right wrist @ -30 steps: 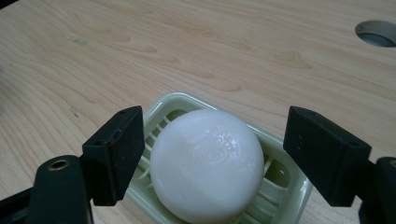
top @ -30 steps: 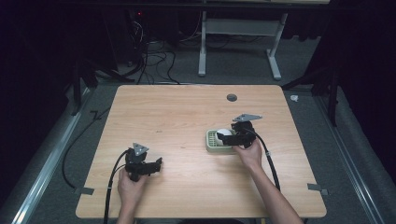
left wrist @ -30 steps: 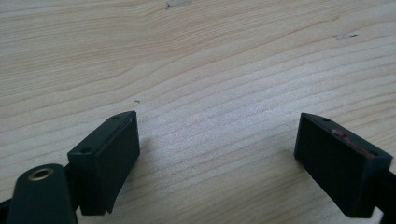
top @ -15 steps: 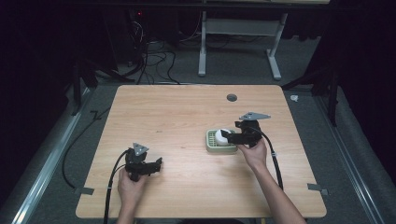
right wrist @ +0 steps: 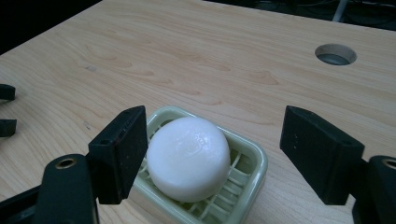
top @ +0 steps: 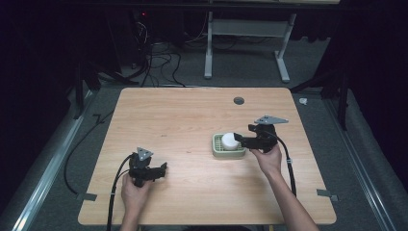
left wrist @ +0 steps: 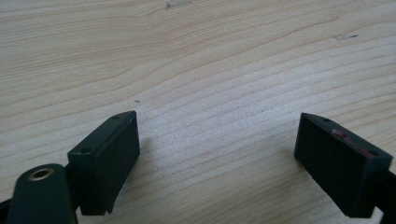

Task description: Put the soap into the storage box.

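High view: I've got a light wood table (top: pixel 192 125) w/ a round grommet hole (top: pixel 238 100) near the far edge. The left gripper (top: pixel 161 169) sits low on the near-left part of the table, held in my operator's left hand (top: pixel 134 192), its cable (top: pixel 115 192) trailing off the near edge. The right gripper (top: pixel 236 141) is at the right-centre, held by the right hand (top: pixel 267 156), grey plate on top. Its tips reach to a pale green soap dish (top: pixel 217 150) w/ a round white soap bar (top: pixel 229 141) in it. Dish sits flat on the table, right of centre, well apart from the left gripper.

Left gripper view: both black jaws stand wide apart over bare wood grain, nothing between them. Jaws are close to the table surface; can't tell if touching.

Right gripper view: jaws spread wide apart, clamped on nothing. The soap bar (right wrist: pixel 188 157) rests in the slatted green dish (right wrist: pixel 247 177), just ahead of and between the jaws, nearer the view's left jaw, which looks just beside the soap; can't tell if it touches. Grommet hole (right wrist: pixel 335 53) shows far right. At the view's left edge I see the tips of the other gripper (right wrist: pixel 6 109), also apart.
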